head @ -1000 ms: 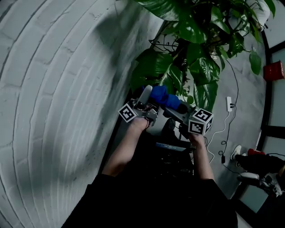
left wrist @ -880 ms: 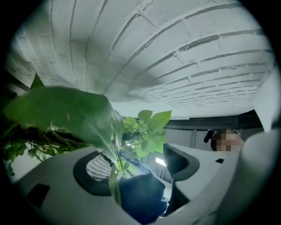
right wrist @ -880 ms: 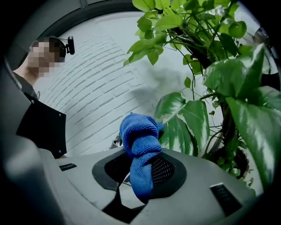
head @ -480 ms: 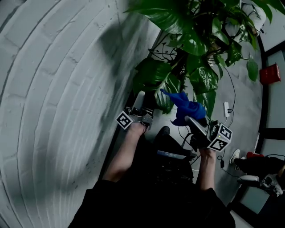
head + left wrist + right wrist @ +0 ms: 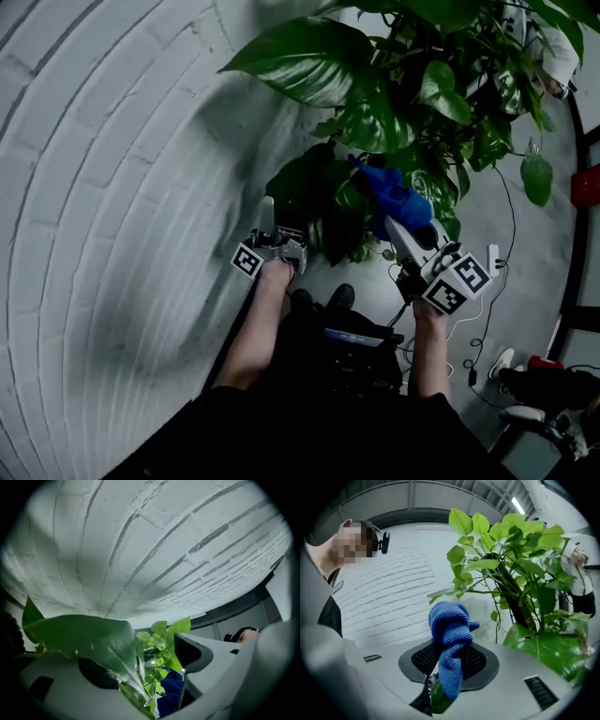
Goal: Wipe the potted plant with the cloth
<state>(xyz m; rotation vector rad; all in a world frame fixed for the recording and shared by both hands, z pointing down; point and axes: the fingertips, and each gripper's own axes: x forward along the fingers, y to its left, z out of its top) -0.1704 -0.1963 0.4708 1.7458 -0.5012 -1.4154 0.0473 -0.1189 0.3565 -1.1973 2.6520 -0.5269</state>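
While both grippers are at the foliage: the potted plant stands beside the white brick wall, with its leaves spread above the grey floor. The pot cannot be made out.
Left gripper: close to the wall, at the dark lower leaves.
Left fingers: apart. One broad leaf lies over the finger at the view's left and runs down into the gap. Whether it is pinched cannot be told.
Right gripper: on the side of the plant away from the wall, pointing into the foliage.
Right fingers: closed on the blue cloth, which stands up from them in a bunched knot. A green leaf piece sits in the same slit beneath the cloth.
Cloth position: against the lower leaves, at the tip of the Right gripper.
Head view only: both grippers together, with the left forearm and the right forearm behind them.
Left gripper view only: the cloth seen through the finger gap, behind small bright leaves.
Right gripper view only: the plant's stems rising beside the wall, and the person's head-worn camera.
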